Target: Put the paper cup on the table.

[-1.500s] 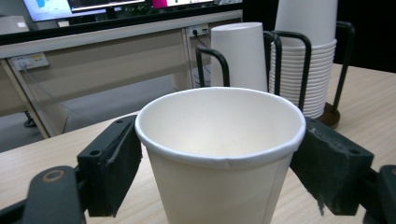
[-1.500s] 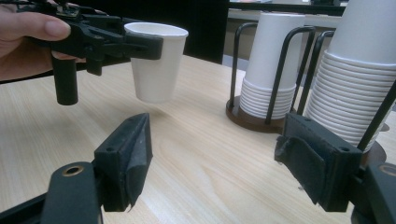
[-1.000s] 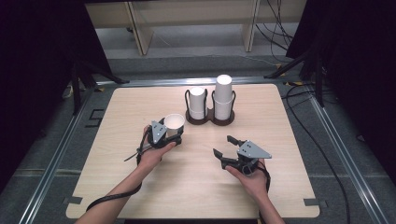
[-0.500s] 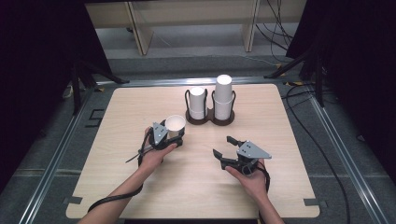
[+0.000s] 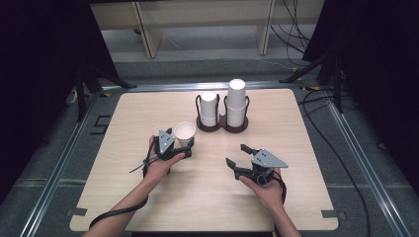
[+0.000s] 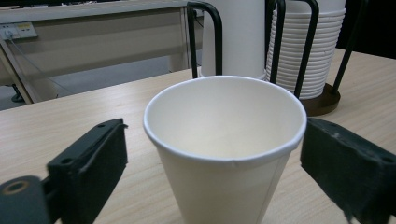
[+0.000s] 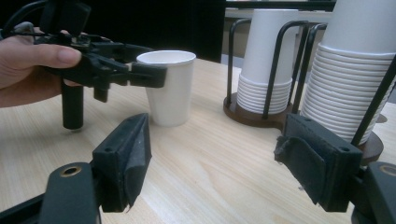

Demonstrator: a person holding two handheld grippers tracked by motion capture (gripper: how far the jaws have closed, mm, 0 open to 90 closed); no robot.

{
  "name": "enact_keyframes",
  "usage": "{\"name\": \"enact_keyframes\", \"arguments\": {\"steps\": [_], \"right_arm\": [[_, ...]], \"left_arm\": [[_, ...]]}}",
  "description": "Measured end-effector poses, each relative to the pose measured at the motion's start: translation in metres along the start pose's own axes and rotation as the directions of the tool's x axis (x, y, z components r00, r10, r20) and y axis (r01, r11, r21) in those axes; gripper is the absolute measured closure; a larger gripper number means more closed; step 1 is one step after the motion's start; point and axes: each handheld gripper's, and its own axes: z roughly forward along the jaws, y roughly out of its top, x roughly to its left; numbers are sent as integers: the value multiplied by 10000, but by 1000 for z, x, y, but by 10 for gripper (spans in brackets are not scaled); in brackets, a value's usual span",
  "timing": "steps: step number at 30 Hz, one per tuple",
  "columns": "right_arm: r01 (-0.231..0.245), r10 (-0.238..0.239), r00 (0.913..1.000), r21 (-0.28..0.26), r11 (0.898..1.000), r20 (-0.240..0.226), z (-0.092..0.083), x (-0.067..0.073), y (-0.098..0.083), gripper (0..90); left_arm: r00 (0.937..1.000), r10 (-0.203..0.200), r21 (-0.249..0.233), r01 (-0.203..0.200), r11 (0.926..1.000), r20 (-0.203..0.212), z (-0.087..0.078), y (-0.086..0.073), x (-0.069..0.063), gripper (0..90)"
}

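Item: single paper cup (image 5: 184, 133), white, upright, mouth up, empty as far as its inside shows; stands on the wooden table (image 5: 148, 207), left of centre and just in front of the cup holder (image 5: 222, 123).

Left gripper (image 5: 178, 146): jaws spread to either side of the cup, a clear gap showing between each pad and the cup wall in the left gripper view; released, not gripping.

Right gripper (image 5: 240, 159): held low over the table to the right, well apart from the cup; jaws wide, nothing between them.

Holder: dark base, black wire loops, two stacks of nested cups (image 5: 236, 101), the right stack taller.

Handling, by my reckoning: very light; thin-walled, so it will dent or go oval under a hard squeeze; stiffest at the rolled rim (image 6: 224, 158); smooth and tapered, so liable to slip downward out of a loose hold; easy to tip when nudged.

Suggested hold: opposite sides of the wall, just under the rim, light pressure only.
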Motion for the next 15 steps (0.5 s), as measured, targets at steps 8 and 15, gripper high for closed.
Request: {"name": "enact_keyframes", "arguments": {"steps": [8,15], "right_arm": [[-201,198,9997,196,9996,166,-4,-4,0,248],[-270,270,9994,-5,9996,199,-5,-11,-3,248]], "left_arm": [[9999,-23,-245,26,9997,108,-28,3,12,0],[9996,-255,-285,252,9993,-81,-65,-2,24,4]]}}
